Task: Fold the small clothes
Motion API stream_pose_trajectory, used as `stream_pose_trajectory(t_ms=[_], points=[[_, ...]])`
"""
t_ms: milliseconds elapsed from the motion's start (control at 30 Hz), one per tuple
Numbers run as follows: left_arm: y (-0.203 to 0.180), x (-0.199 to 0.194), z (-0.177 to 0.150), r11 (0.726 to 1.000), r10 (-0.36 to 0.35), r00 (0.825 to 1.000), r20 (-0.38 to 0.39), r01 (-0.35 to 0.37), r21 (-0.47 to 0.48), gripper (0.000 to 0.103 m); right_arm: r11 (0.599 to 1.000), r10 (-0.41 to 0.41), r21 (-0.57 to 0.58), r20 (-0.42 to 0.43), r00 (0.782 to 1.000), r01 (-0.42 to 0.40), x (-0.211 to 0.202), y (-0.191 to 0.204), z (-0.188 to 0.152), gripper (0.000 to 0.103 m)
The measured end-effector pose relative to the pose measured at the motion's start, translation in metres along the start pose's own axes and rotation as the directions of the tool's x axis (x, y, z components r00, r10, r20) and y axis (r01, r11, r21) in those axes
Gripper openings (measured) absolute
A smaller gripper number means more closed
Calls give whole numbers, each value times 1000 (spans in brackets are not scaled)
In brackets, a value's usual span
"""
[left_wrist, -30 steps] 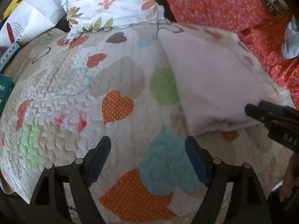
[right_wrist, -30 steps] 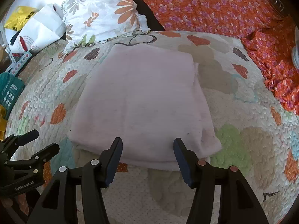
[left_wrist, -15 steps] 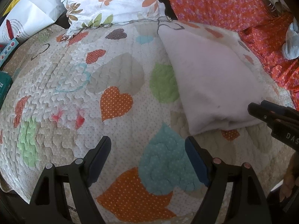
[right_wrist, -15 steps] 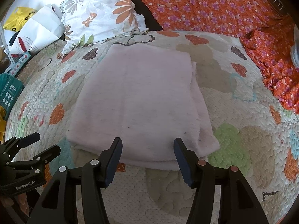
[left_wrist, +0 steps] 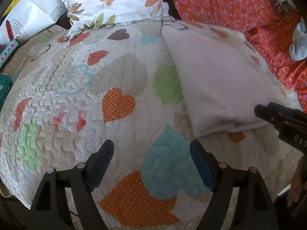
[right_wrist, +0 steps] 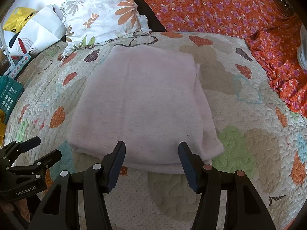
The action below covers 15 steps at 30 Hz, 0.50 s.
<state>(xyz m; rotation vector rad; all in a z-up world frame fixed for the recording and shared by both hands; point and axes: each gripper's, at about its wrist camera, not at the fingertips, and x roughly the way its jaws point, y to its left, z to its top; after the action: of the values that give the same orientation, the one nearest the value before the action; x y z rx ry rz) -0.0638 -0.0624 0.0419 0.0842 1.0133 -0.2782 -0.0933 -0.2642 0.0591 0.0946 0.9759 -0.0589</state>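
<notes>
A pale pink garment (right_wrist: 142, 103) lies folded into a flat rectangle on the heart-patterned quilt (right_wrist: 239, 143). My right gripper (right_wrist: 151, 147) is open and hovers just over the garment's near edge, nothing between its fingers. In the left wrist view the same garment (left_wrist: 216, 80) lies to the right. My left gripper (left_wrist: 151, 147) is open above bare quilt (left_wrist: 76, 88), left of the garment. The right gripper's black tip (left_wrist: 268, 113) shows by the garment's near corner.
A floral pillow (right_wrist: 101, 13) and an orange flowered sheet (right_wrist: 220, 7) lie at the far side. White and yellow bags (right_wrist: 36, 28) and a teal box (right_wrist: 9, 94) sit at the left. A grey cloth (left_wrist: 299, 44) rests on the orange sheet at the right.
</notes>
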Motion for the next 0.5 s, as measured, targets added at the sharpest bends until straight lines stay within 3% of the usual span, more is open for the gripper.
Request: stream_pose_trajectory(t_ms=[500], points=[[-3,0,-1,1000,-5,1000,-8,5,-4,80,1000,-5,-4,6,1000,5,-3,-1,1,62]])
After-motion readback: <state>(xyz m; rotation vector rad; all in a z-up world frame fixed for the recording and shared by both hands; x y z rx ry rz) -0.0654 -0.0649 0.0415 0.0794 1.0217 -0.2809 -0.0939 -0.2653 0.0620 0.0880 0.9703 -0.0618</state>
